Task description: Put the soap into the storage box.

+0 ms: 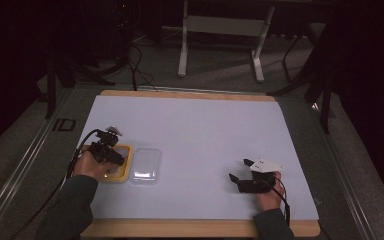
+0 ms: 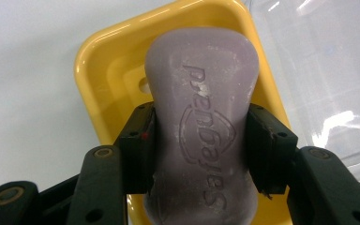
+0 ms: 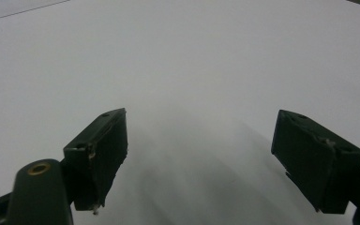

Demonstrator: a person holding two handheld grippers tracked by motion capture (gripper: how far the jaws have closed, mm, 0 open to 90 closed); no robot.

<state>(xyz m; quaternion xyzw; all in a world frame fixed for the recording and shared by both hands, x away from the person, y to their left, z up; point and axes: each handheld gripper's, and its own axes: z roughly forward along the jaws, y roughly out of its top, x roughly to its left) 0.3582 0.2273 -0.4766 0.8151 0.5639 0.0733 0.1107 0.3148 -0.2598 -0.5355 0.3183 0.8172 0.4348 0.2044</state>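
Note:
A purple soap bar [image 2: 201,131] with embossed lettering lies over a yellow soap dish [image 2: 101,61]. My left gripper [image 2: 200,150] is shut on the bar, one jaw pressed to each long side. From above, the left gripper [image 1: 111,155] hangs over the yellow dish [image 1: 125,176] at the table's left. A clear plastic lid [image 1: 146,165] lies flat just right of the dish, its edge showing as the clear lid [image 2: 328,70]. My right gripper [image 1: 241,170] rests at the table's right, open, and the right gripper [image 3: 199,164] has nothing between its jaws.
The white table sheet [image 1: 200,135] covers a wooden board. Beyond the far edge stand a white table frame [image 1: 220,30] and floor cables [image 1: 135,65]. A dark chair leg [image 1: 325,100] is at the right.

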